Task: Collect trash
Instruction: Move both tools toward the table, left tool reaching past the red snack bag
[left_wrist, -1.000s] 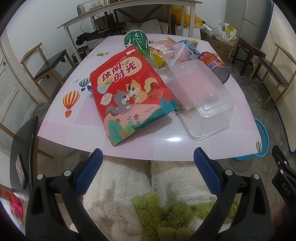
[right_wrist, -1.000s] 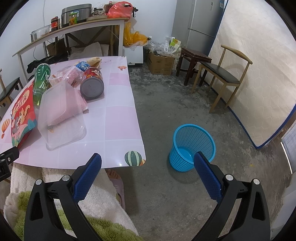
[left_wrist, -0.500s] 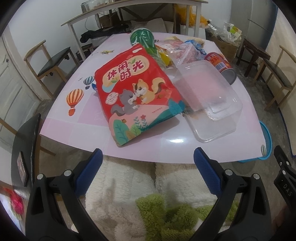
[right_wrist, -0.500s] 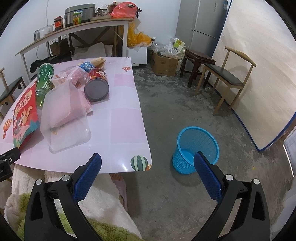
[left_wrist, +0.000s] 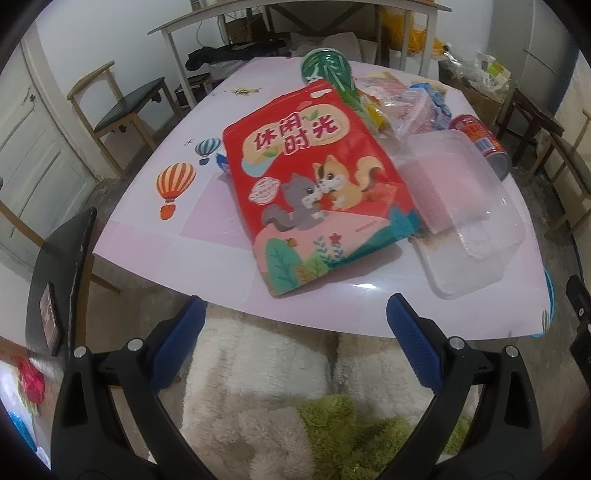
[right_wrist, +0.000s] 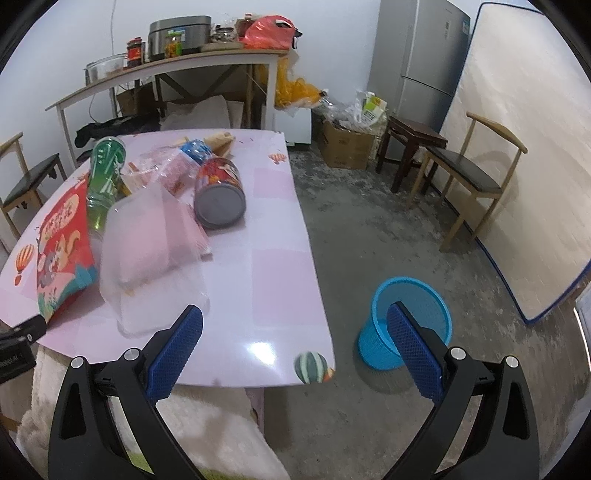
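Trash was piled on the pink table (left_wrist: 155, 236). A red snack bag (left_wrist: 317, 192) lay flat, long axis running from the near edge toward the far side, its top pointing away. A clear plastic box (right_wrist: 147, 254) sat beside it, a can (right_wrist: 219, 186) on its side behind. Left gripper (left_wrist: 295, 332) and right gripper (right_wrist: 295, 339) both gaped wide, holding nothing. A blue basket (right_wrist: 424, 299) stood on the floor.

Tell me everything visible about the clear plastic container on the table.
The clear rectangular plastic container is a translucent, thin-walled box with rounded corners, tilted and apparently mouth-down. It sits near the near right part of the pink glossy table. A pink flat item shows through it. Its left edge meets the red snack bag with squirrels; the red lying can is just behind. No fingers touch it.
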